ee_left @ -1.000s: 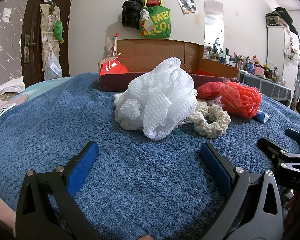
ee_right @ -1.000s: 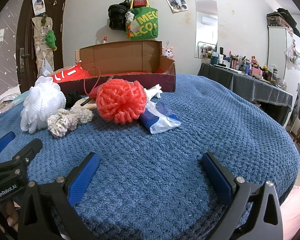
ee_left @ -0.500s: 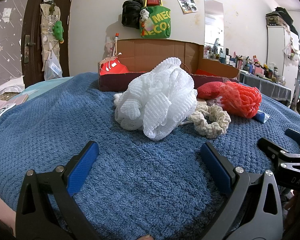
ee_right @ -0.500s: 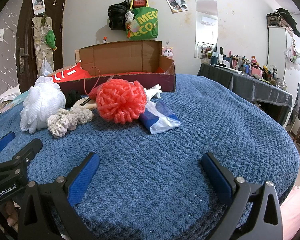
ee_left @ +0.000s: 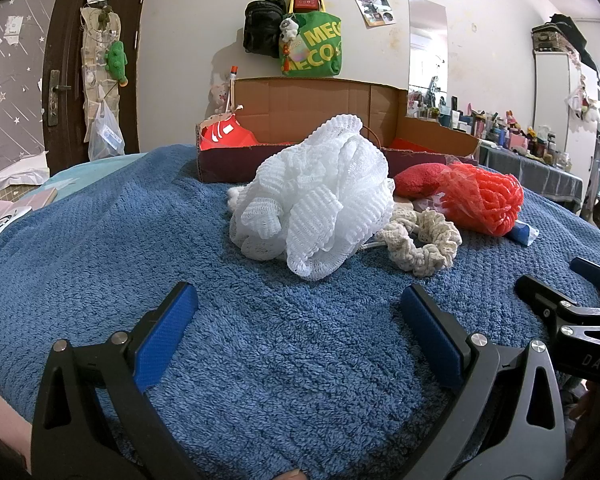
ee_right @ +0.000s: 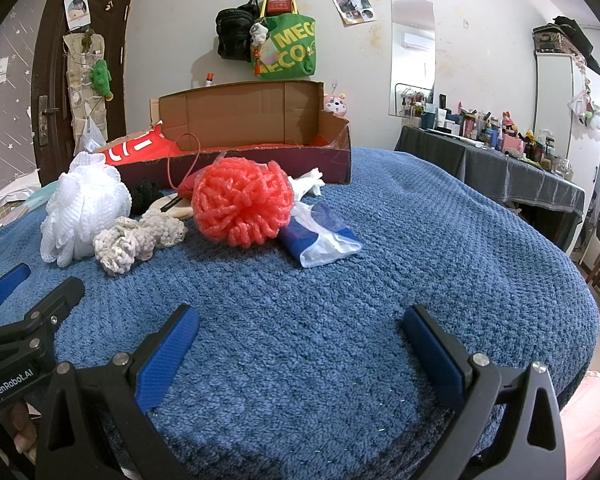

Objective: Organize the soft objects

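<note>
A white mesh bath pouf point(ee_left: 316, 192) point(ee_right: 82, 212) lies on the blue towel point(ee_left: 180, 240) point(ee_right: 420, 240). Next to it lie a cream knitted scrunchie point(ee_left: 420, 240) point(ee_right: 136, 236), a red mesh pouf point(ee_left: 484, 200) point(ee_right: 240, 204), a red soft pad point(ee_left: 416, 180) and a blue item in a clear bag point(ee_right: 320, 236). An open cardboard box point(ee_left: 340, 120) point(ee_right: 240, 128) stands behind them. My left gripper point(ee_left: 300, 308) is open and empty, short of the white pouf. My right gripper point(ee_right: 300, 320) is open and empty, short of the red pouf.
A black soft item point(ee_right: 146, 196) and a white cloth piece point(ee_right: 308, 184) lie by the box front. A red bag point(ee_left: 228, 136) sits in the box's left end. A cluttered dark table point(ee_right: 500, 168) stands right. A door point(ee_left: 96, 72) is at left.
</note>
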`<state>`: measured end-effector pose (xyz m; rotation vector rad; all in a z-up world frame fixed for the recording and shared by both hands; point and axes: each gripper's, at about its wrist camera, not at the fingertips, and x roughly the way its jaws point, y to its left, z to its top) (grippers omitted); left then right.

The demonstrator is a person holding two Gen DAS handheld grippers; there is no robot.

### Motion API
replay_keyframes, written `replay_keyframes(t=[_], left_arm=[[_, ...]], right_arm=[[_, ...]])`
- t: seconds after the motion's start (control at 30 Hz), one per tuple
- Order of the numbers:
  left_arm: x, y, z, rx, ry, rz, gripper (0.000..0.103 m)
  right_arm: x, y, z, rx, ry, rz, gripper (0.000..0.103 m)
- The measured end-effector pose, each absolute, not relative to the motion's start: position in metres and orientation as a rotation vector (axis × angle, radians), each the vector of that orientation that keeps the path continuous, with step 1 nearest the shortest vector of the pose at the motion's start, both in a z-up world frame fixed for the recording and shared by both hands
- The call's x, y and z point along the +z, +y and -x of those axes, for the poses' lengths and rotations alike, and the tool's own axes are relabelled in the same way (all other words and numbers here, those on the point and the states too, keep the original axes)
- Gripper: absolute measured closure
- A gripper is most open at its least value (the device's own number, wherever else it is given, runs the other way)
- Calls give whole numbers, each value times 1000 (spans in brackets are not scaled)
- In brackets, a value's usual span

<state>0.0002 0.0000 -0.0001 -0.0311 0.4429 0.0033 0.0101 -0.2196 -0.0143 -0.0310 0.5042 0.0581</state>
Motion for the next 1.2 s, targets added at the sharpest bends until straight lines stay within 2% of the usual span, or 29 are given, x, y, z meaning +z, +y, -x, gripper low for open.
replay_keyframes(t=[0.7,1.2], left_arm=[[0,3,1,-8,448,32,0],[45,7,-26,-43,482,21,0]], right_arm=[[-14,-219,-8,60,506,28,0],[21,-226,-27,85,498,11,0]])
